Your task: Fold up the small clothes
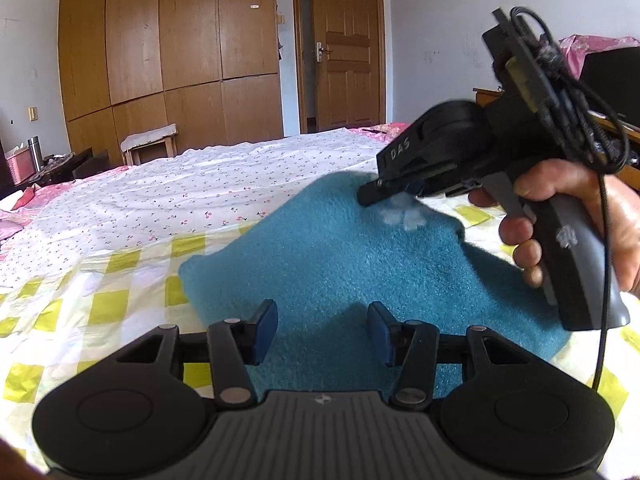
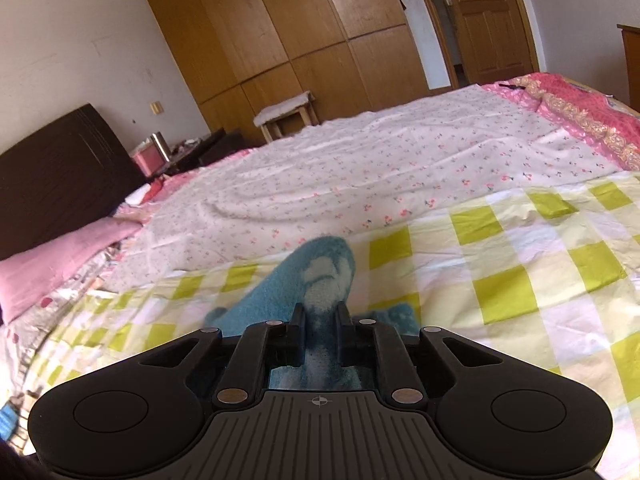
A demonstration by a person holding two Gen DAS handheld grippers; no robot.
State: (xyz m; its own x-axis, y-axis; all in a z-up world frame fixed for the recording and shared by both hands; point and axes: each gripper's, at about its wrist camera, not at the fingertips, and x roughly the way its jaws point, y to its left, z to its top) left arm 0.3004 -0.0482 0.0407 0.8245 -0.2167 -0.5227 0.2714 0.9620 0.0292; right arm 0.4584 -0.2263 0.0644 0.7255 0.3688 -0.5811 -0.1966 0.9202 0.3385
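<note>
Bed: I had the checked yellow sheet nearest me and a white flowered cover beyond it; the garment lay on the checked part
Left hand-held gripper: I kept it hovering low over the near edge of the cloth, its blue pads standing apart with nothing pinched between them; I could not tell whether the pads brushed the pile
Teal garment: a small fleecy piece, its near part lying flat on the bed and its far right part pulled up into a peak
White motif: a pale patch on the raised fabric, just below the other tool's fingertips
Right hand-held gripper: I had it clamped on the far upper edge of the garment; from its own camera the fingers stood close together with teal and white fleece squeezed between them
My right hand: wrapped round the grey handle, cable trailing down beside it
Done so far: as I judged it, one edge was lifted and mid-way into a fold; no finished crease showed anywhere
Left to do: I reckoned the raised edge had yet to be carried over and laid down, then the piece smoothed and perhaps folded again
Other clothes: none that I could make out on the bed, so I could not say how many remained
</note>
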